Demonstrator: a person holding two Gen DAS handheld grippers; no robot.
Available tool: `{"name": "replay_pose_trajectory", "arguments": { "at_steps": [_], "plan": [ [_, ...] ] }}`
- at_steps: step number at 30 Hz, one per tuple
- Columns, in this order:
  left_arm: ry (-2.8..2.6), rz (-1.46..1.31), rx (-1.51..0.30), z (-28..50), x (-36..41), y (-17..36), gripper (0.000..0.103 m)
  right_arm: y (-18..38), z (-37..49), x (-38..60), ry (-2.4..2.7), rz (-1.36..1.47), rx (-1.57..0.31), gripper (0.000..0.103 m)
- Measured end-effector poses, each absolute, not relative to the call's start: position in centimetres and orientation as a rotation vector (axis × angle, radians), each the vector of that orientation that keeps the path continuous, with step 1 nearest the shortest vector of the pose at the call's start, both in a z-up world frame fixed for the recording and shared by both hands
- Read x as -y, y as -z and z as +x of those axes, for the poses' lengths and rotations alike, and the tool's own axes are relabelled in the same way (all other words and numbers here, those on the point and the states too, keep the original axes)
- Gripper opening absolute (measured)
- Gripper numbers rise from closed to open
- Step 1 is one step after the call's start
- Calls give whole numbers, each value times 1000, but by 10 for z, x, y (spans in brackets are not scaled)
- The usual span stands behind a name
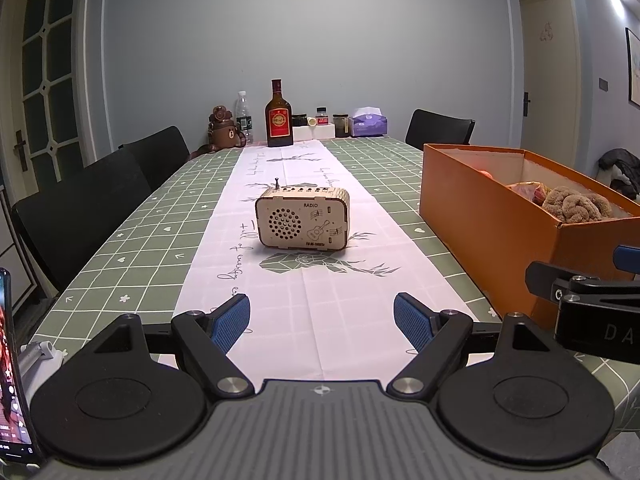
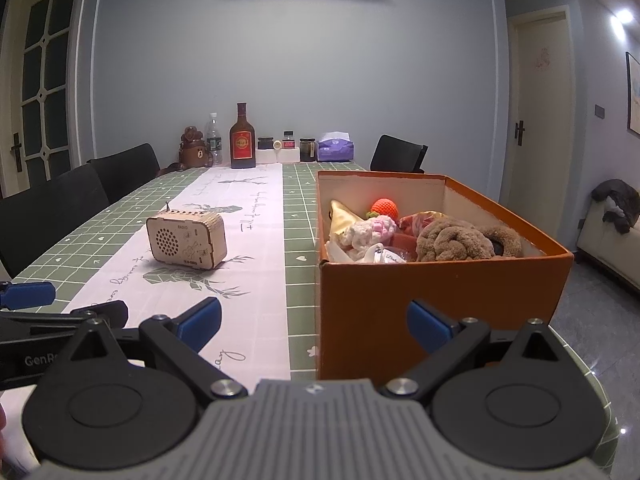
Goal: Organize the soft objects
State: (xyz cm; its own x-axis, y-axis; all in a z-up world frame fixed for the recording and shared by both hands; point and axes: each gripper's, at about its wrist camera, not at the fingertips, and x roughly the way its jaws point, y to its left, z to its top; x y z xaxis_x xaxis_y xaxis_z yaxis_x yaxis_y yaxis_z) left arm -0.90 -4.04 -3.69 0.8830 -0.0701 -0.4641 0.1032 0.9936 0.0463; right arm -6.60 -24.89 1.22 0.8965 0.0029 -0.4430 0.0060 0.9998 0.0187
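Toys piled in orange box at table's right edge, dead ahead of right gripper; left gripper further off. Both wide open, empty.

The tabletop, covered by a green checked cloth with a white runner, was occupied by a wooden radio, an orange box, and bottles and jars at the far end.
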Motion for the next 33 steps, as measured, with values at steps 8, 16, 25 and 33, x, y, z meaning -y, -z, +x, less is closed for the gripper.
{"name": "replay_pose_trajectory", "arguments": {
  "at_steps": [8,16,25,33],
  "plan": [
    [89,71,-474,-10,41,36,96,-12,-66,246,-5,12,-460,97],
    [90,70,-475,-10,41,36,96,-12,-64,243,-14,5,-465,97],
    [89,72,-478,-9,41,36,96,-11,-64,242,-17,6,-472,97],
    [84,70,-479,-8,40,36,96,-10,-64,239,-23,3,-476,97]
  ]
}}
